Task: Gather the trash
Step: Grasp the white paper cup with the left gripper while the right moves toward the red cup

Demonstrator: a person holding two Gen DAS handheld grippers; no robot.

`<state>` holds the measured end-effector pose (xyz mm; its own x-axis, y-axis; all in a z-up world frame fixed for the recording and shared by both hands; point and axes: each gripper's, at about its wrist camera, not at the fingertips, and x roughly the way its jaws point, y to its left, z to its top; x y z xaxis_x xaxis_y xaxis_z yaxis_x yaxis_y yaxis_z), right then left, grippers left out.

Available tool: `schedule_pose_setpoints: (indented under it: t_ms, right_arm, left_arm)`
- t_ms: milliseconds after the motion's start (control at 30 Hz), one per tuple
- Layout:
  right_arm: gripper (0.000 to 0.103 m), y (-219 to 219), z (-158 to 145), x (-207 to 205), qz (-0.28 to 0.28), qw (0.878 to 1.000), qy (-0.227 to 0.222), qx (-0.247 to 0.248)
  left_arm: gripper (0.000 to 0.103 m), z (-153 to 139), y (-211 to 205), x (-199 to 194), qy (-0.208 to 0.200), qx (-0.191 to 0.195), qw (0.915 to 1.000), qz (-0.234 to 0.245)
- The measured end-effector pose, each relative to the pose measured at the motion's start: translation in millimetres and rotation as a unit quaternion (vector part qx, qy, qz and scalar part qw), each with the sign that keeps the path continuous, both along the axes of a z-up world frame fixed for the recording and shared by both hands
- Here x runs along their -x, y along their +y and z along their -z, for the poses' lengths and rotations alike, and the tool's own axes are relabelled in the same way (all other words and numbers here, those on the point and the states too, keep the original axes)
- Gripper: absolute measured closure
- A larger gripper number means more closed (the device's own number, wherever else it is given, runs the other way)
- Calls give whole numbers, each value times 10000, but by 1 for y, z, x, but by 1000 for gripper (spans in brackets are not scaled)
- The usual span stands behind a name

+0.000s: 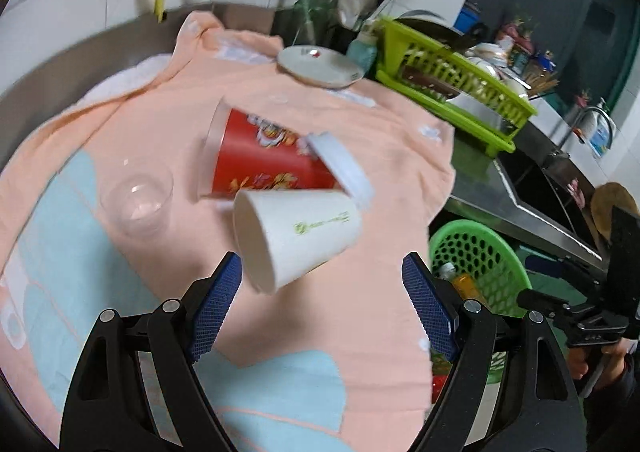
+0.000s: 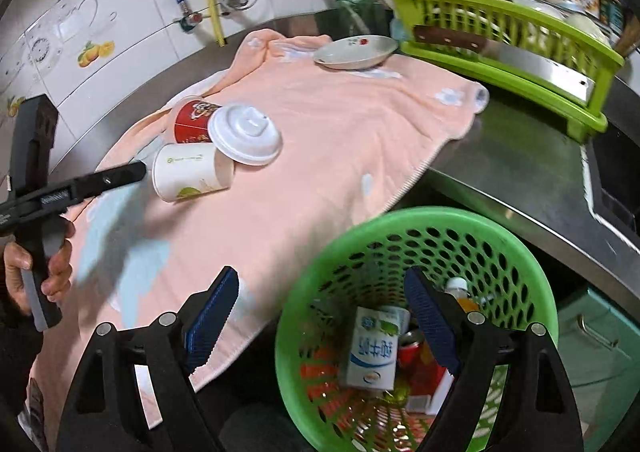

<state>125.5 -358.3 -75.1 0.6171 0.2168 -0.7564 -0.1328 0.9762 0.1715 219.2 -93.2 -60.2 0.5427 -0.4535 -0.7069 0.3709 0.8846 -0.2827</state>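
Left gripper (image 1: pixel 322 304) and right gripper (image 2: pixel 322 316): jaws open, empty. White paper cup (image 1: pixel 294 234) lies sideways; likely light, crushable; grip gently across its body.

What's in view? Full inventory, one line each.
white paper cup: 1, white, on its side on towel, before left tongs
red cup: 1, red, white lid, on its side behind paper cup
clear cup: 1, transparent, on towel
towel: 1, peach and blue, over counter
plate: 1, white, towel's far edge
bin: 1, green, below counter edge, holds milk carton
dish rack: 1, lime, on counter
left tongs: open, empty
right tongs: open, empty
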Motion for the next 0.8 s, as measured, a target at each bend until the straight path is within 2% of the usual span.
schedule_pose_setpoints:
  t_ms: [233,333,433,633,800]
  right_arm:
    - [21,9,-2,-15,-146,9999,-56,56]
    - [21,8,0,-17,-143,9999,-25,42]
    - [21,5,5,-19,-135,9999,19,38]
    - [21,3,11,-23,-151,9998,90,21]
    - [21,3,15,-26,-155,9998,116,1]
  left_arm:
    - [22,19,-22,-5,-26,-329,9995,17]
    - [16,24,-27,-9,10,-365,9993,-42]
    - [15,28,-34,-13,63,-304,9995,-84]
    - [13,34,-49,-20,-36,-656,9973,-323]
    - [13,40,-51,-29,96,-734,9951,-653]
